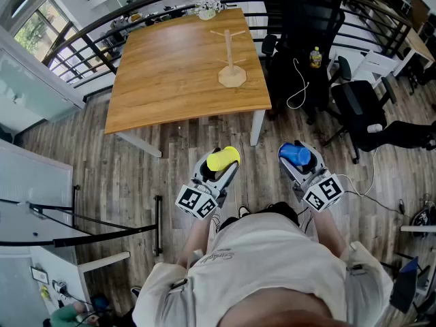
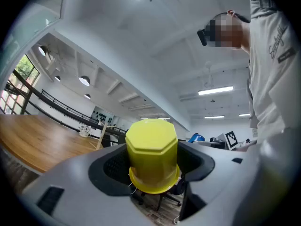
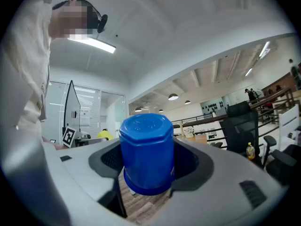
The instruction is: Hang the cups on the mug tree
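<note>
A yellow cup (image 1: 223,158) sits between the jaws of my left gripper (image 1: 219,166), which is shut on it; in the left gripper view the yellow cup (image 2: 151,155) fills the middle, bottom facing the camera. My right gripper (image 1: 300,161) is shut on a blue cup (image 1: 295,154), and the right gripper view has this blue cup (image 3: 146,153) clamped the same way. The wooden mug tree (image 1: 231,57) stands on the wooden table (image 1: 163,80), far ahead of both grippers. Both grippers are held close to the person's body, over the floor.
The table has white legs (image 1: 256,127) and a small plant (image 1: 208,7) at its far edge. Black office chairs (image 1: 305,33) and cables stand to the right. A black railing (image 1: 102,36) curves behind the table. Wood floor lies between me and the table.
</note>
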The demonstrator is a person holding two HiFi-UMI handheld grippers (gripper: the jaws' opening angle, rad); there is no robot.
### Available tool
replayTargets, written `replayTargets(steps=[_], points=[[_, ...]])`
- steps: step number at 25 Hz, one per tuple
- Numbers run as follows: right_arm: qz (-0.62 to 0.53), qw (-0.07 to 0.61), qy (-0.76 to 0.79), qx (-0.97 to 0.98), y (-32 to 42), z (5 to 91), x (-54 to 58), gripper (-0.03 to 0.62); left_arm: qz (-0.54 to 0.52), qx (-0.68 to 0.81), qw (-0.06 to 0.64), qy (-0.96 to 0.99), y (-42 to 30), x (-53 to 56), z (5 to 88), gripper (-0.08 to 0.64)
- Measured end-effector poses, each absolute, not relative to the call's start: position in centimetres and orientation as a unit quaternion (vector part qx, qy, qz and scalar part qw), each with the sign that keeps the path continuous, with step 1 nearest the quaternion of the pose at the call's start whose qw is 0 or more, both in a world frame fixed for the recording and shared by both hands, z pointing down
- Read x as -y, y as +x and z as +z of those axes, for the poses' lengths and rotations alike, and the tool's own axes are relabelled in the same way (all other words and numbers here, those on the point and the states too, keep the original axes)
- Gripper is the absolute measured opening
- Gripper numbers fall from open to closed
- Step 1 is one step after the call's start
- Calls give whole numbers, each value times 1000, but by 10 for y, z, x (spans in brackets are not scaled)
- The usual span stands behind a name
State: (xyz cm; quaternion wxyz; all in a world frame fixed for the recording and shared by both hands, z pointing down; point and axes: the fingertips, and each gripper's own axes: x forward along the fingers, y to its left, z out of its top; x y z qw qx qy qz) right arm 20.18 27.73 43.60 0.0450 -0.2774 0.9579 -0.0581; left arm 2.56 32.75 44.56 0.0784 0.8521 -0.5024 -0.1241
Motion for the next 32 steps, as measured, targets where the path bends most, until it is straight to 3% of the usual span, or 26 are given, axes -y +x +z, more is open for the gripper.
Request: replayTargets(steps=[21,32], points=[[-86,45,-287,-953,218,447,-287,288,-125,497,90,854,33,-331,451,300],[-128,29,-291,-948,228,484,-229,287,-97,489,135,856,51,-275,472,300]])
